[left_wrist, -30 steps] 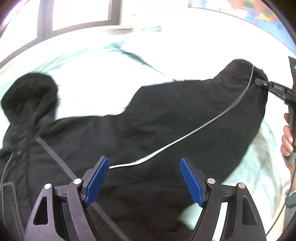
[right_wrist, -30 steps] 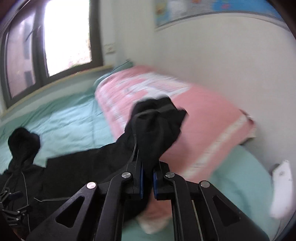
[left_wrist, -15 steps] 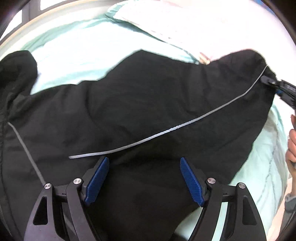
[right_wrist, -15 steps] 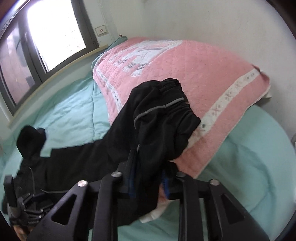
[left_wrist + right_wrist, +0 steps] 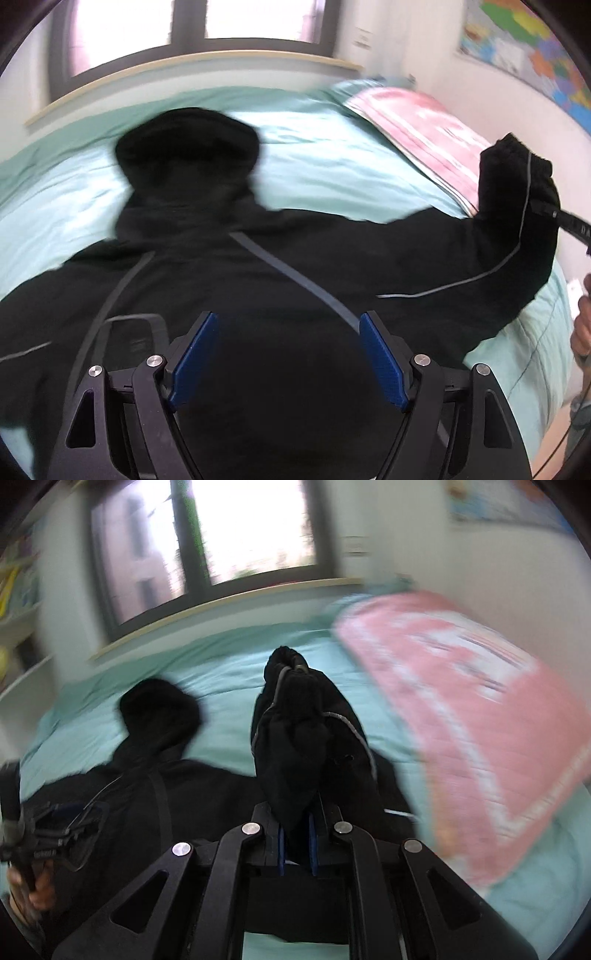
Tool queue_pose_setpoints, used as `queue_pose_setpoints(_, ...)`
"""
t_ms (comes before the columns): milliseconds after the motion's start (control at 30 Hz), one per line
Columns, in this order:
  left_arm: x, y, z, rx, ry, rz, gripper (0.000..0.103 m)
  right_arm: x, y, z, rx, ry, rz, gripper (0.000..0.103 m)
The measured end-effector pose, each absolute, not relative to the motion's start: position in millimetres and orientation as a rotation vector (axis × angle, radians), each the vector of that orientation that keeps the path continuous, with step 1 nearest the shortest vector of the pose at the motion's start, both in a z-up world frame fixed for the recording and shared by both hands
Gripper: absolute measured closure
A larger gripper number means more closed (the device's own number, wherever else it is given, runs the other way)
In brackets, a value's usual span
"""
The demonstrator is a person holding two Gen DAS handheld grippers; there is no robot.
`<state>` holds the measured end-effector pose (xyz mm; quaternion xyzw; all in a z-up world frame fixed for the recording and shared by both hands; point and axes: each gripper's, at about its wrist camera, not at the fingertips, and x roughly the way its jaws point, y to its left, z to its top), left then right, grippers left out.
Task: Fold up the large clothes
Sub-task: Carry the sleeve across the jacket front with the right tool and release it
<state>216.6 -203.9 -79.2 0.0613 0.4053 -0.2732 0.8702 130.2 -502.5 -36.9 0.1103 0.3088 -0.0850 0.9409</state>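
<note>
Jacket: your black hooded jacket (image 5: 280,280) lies spread on the bed (image 5: 332,162), its hood (image 5: 188,147) toward the window, body flat beneath your left hand.
Right tongs: your right tongs (image 5: 295,843) have just been closing and now pinch the cuff end of the sleeve (image 5: 303,738), which bunches up above the blue pads and hangs off the bed.
Left tongs: your left tongs (image 5: 286,363) stand wide apart over the jacket's back, holding nothing.
Step in hand: this looks like carrying the sleeve across to fold it over the body.
Grip: the cuff is gathered thick between the pads, so keep the pinch firm; a slack hold would likely drop it mid-swing.
Path: carry the sleeve low and clear of the pink quilt (image 5: 480,716), so the cloth does not snag or drag it.
Anchor: consider bringing the left tongs down at the shoulder seam to pin the body, otherwise the whole jacket may slide on the smooth sheet.
Landing: lay the sleeve straight across the back, piping (image 5: 461,282) flat, before you let go.
View: both cameras are blurred, so fine creases cannot be judged.
</note>
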Motion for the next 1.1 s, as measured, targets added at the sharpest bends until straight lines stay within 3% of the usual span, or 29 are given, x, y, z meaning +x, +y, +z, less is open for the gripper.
queue_pose_setpoints(233,238,-112,-88,0.036,0.846,-0.483,0.023,200,-352,-61,0.095,0.727,0.054,0.09)
queue_pose_setpoints(400,248,-87,-101,0.027,0.865,-0.447,0.023,240,-261,-107,0.023,0.835,0.166,0.09)
queue_pose_setpoints(733,268,-70,-133,-0.052,0.969,-0.53,0.023,286,-203,-200,0.038,1.014,0.22,0.088)
queue_pose_setpoints(933,272,-89,-139,-0.048,1.017,-0.602,0.023,260,-217,-163,0.075,0.999,0.326,0.078)
queue_pose_setpoints(967,271,-92,-138,-0.059,1.023,-0.624,0.023,250,-219,-155,0.076,0.988,0.351,0.072)
queue_pose_setpoints(1000,271,-96,-135,-0.082,1.024,-0.662,0.023,240,-222,-146,0.075,0.975,0.367,0.058)
queue_pose_setpoints(1067,270,-100,-130,-0.11,1.02,-0.689,0.023,219,-231,-129,0.065,0.925,0.368,0.048)
queue_pose_setpoints(1100,271,-103,-129,-0.12,1.02,-0.692,0.023,212,-233,-123,0.06,0.906,0.362,0.048)
